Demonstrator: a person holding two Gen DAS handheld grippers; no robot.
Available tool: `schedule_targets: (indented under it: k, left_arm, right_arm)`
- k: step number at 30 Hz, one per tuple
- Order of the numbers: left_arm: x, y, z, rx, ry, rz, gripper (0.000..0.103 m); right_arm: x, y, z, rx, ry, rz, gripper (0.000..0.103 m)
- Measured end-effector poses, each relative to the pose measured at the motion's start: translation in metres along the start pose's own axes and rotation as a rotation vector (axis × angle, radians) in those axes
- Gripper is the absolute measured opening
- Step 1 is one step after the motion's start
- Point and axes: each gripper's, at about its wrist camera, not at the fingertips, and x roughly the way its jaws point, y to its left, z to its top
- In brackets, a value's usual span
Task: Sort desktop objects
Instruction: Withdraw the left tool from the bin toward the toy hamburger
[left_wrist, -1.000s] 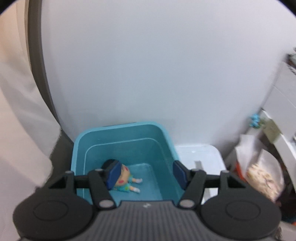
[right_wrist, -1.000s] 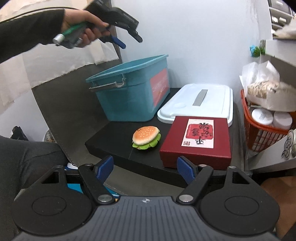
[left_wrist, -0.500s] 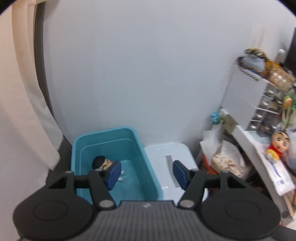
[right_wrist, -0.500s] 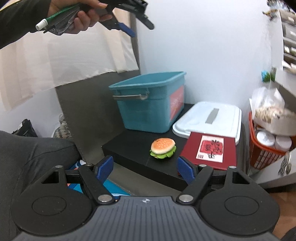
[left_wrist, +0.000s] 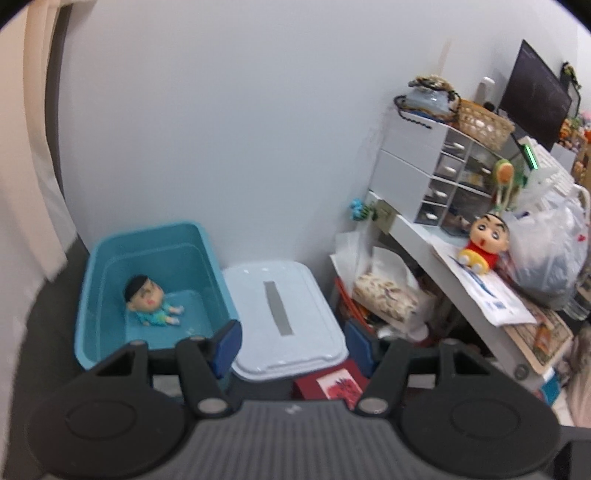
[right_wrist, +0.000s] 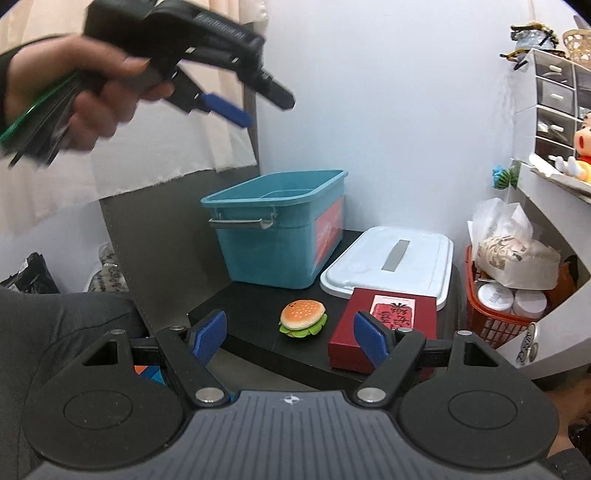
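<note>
Nearest, right gripper (right_wrist: 290, 338) spread wide and holding nothing, low in front of the black table (right_wrist: 251, 317). Just beyond its pads, a toy burger (right_wrist: 303, 316) on the table, beside a red box (right_wrist: 380, 325) whose far end touches or overlaps the white lid (right_wrist: 388, 258). Higher up, left gripper (left_wrist: 291, 341) likewise wide apart and empty, held well above the table in a hand (right_wrist: 85, 96). Further back, against the wall, the teal bin (left_wrist: 110, 273), open, with a small doll in green (left_wrist: 151, 301) lying on its floor. So, by the look of it, one item sorted into the bin; burger and red box probably left to go in, lid perhaps to close last. Off to the far right, a second doll in red (left_wrist: 485, 240) on a cluttered shelf, possibly outside the job.
</note>
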Motion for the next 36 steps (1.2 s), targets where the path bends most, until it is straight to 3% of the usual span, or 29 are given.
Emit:
schedule_targets:
  k: [13,20,36]
  left_arm:
    - [0.017,0.002,-0.077,-0.088,0.034,-0.006,0.066]
    - [0.029,0.013,-0.109,-0.157,0.049,0.044,0.066]
    - [0.057,0.044,-0.146,-0.177,0.081,0.185,0.066]
  right_arm:
    - [-0.008,-0.008,-0.011,0.035,0.017,-0.051,0.080]
    - [-0.006,-0.010,-0.020,0.050,0.034,-0.067,0.080]
    - [0.013,-0.001,-0.030,0.028,0.056,-0.037,0.080]
